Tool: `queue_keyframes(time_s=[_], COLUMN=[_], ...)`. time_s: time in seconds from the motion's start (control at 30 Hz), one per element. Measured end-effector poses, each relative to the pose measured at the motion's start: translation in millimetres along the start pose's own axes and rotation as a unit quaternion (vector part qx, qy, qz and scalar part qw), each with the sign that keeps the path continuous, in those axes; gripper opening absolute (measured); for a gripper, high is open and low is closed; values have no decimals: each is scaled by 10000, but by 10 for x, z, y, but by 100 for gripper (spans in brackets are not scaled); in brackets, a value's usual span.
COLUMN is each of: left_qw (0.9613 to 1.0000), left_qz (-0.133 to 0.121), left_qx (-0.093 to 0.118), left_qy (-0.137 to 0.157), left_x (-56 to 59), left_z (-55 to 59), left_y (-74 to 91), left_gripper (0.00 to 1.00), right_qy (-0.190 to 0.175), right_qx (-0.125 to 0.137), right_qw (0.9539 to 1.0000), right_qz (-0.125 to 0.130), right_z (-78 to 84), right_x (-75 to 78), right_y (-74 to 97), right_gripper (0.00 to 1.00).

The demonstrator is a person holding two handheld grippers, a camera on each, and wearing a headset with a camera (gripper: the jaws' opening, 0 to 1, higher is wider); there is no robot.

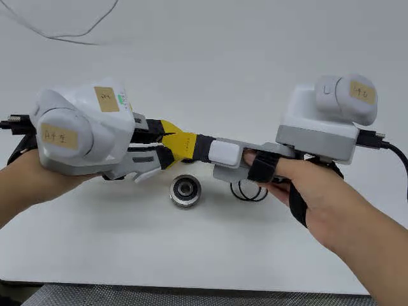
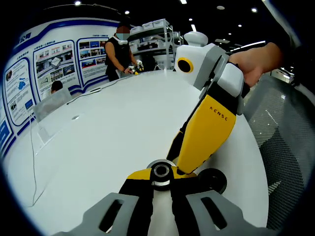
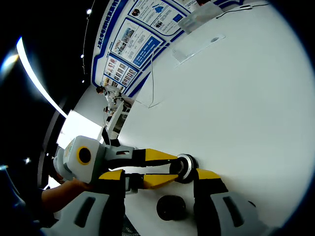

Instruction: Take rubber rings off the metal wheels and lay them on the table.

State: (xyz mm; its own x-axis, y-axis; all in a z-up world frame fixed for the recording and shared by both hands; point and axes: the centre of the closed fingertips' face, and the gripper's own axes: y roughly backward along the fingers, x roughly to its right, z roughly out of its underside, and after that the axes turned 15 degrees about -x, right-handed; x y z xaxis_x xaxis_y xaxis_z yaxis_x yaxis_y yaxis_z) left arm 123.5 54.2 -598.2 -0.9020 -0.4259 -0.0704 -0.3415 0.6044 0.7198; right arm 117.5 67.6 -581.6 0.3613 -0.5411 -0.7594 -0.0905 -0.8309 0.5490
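Clamping a metal wheel between its tips, the left hand-held gripper hangs above the worktop — the right hand-held gripper, jaws spread wide, has one yellow tip just beside it. A second wheel and loose rubber rings lie below.

The table is white, the fingers yellow and black. The metal wheel is silver with a black centre, and the rubber rings are black.
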Motion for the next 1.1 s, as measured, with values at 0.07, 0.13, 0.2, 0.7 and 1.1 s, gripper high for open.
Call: queue_keyframes(time_s=[0.07, 0.13, 0.2, 0.7, 1.1], left_qw=[10000, 10000, 10000, 10000, 10000], left_qz=[1, 0, 1, -5, -5], left_qx=[-2, -2, 2, -25, -17], left_qy=[-2, -3, 8, -24, -25], left_x=[-1, -2, -3, -2, -1], left_z=[1, 1, 1, -2, -5], left_y=[1, 0, 1, -2, -5], left_gripper=[12, 12, 12, 12, 12], right_qy=[-16, -26, -23, -11, -109], right_qx=[-9, -3, -8, -2, -75], right_qw=[10000, 10000, 10000, 10000, 9999], right_qz=[1, -5, -15, 25, -31], right_z=[6, 2, 1, 3, 42], right_x=[11, 13, 14, 3, -3], right_y=[-11, -16, -17, -28, -23], right_gripper=[57, 57, 58, 60, 59])
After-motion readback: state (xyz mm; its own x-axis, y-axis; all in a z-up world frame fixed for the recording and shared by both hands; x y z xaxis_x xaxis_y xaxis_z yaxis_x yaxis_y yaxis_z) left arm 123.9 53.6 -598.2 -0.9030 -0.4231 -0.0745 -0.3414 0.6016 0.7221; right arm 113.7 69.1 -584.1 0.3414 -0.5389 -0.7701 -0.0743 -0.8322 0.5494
